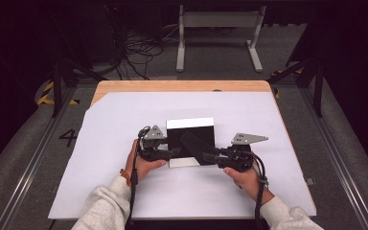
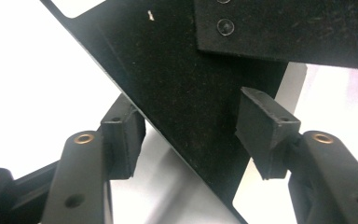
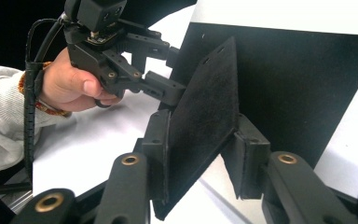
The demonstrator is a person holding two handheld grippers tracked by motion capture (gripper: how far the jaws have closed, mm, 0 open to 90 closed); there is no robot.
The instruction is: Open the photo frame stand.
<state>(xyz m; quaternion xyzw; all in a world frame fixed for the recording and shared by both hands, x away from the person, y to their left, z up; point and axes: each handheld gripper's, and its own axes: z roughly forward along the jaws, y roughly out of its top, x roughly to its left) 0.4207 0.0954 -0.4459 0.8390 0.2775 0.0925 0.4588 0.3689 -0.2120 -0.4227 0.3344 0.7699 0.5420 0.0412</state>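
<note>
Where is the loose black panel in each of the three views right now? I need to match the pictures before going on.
High view: the loose black panel lies tilted across the black square board, table centre, reaching toward the right gripper.
Left gripper view: upper right, the slab with round studs.
Right gripper view: centre, edge-on between that gripper's own jaws.
Shared landmark: the black square board.

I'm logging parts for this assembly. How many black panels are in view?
2. A large black panel lies flat on the white sheet at table centre. A smaller black panel is lifted at an angle above it, between the right gripper pads. Others may be hidden underneath.
</note>
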